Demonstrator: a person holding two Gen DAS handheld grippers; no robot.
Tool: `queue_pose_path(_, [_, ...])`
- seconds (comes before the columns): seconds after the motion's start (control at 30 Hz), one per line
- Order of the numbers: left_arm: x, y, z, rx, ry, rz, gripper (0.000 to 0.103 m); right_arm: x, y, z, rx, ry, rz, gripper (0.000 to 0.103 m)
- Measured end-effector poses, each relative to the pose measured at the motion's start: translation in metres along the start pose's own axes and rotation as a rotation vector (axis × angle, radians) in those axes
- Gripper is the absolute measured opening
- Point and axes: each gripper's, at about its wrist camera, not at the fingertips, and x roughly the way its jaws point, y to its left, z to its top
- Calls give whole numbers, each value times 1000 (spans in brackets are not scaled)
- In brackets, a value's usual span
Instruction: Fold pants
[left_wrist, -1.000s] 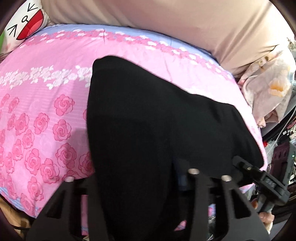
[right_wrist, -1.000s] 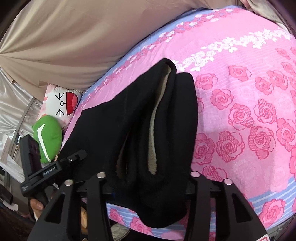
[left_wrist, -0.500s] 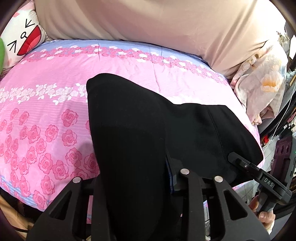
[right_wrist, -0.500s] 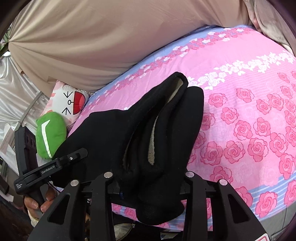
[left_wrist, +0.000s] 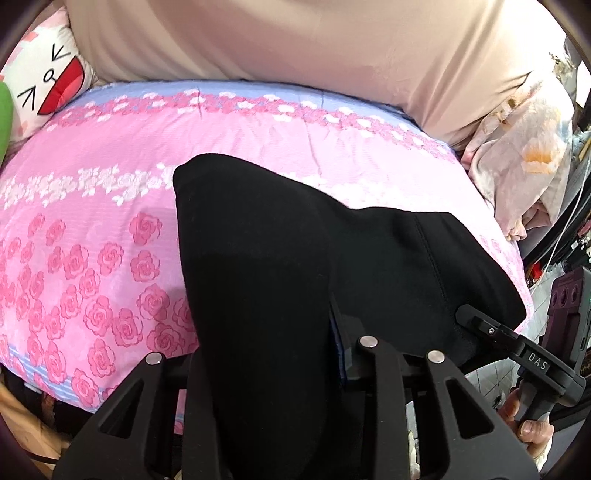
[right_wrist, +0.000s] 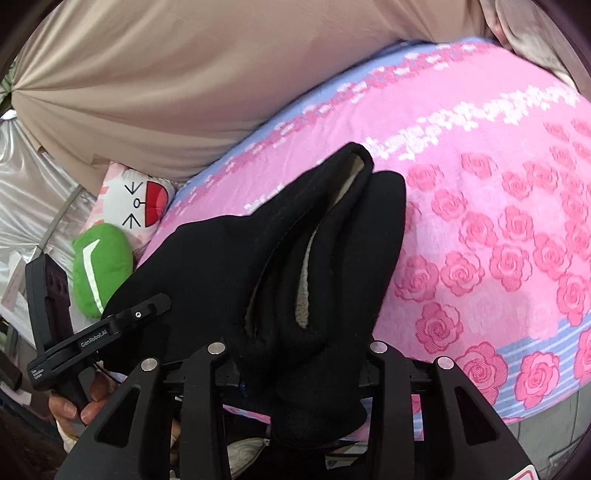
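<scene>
Black pants (left_wrist: 280, 266) draped over pink rose bedspread (left_wrist: 92, 229); left gripper (left_wrist: 266, 354) and right gripper (right_wrist: 295, 350) each clamped on pants fabric, fleece lining exposed

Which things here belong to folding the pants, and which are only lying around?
For the job:
- pants, black, lying on the bedspread
- left gripper, shut on the pants
- right gripper, shut on the pants
- bedspread, the folding surface

Lying about:
- cat pillow
- green plush
- beige sheet
- floral bedding
</scene>
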Motion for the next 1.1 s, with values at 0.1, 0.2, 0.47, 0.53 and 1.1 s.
queue_pose_path(0.1, [-9, -6, 5, 25, -29, 0, 29, -9, 12, 6, -37, -26, 11, 34])
queue_pose_path(0.2, [-20, -10, 12, 42, -60, 7, 28, -17, 23, 14, -61, -51, 25, 34])
queue_pose_path(0.47, [-54, -16, 33, 87, -164, 16, 28, -38, 51, 38, -128, -123, 49, 34])
queue_pose_path(0.53, [-62, -18, 40, 98, -193, 19, 28, -44, 59, 46, -153, -145, 55, 34])
queue_pose_path(1.1, [-140, -25, 143, 200, -554, -7, 28, -97, 142, 147, -367, -472, 129, 34])
